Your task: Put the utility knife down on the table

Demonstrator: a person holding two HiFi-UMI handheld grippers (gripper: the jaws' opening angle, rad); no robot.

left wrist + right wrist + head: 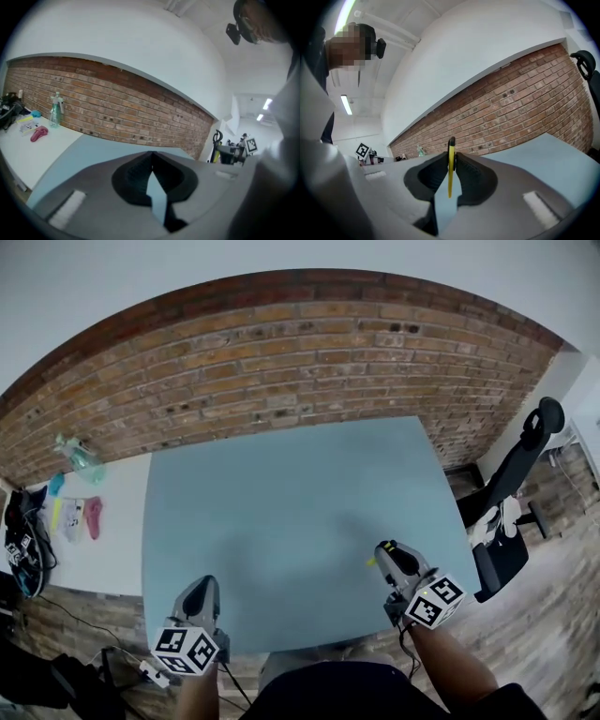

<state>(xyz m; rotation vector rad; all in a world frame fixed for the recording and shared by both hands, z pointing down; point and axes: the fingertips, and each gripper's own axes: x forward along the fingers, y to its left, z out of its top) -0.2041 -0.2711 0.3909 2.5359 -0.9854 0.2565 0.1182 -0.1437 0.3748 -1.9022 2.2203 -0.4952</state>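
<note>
A thin yellow utility knife (450, 168) with a black tip stands edge-on between the pads of my right gripper (452, 154), which is shut on it. In the head view that right gripper (385, 551) hovers over the near right part of the blue-grey table (300, 512), with a speck of the yellow utility knife (371, 562) at its left side. My left gripper (208, 583) is over the table's near left edge. In the left gripper view its jaws (152, 154) meet at the tips with nothing between them.
A white side table (103, 549) at the left carries a spray bottle (80, 457), a pink item (94, 517) and small clutter. A brick wall (281, 362) runs behind. A black office chair (516, 484) stands at the right, on a wooden floor.
</note>
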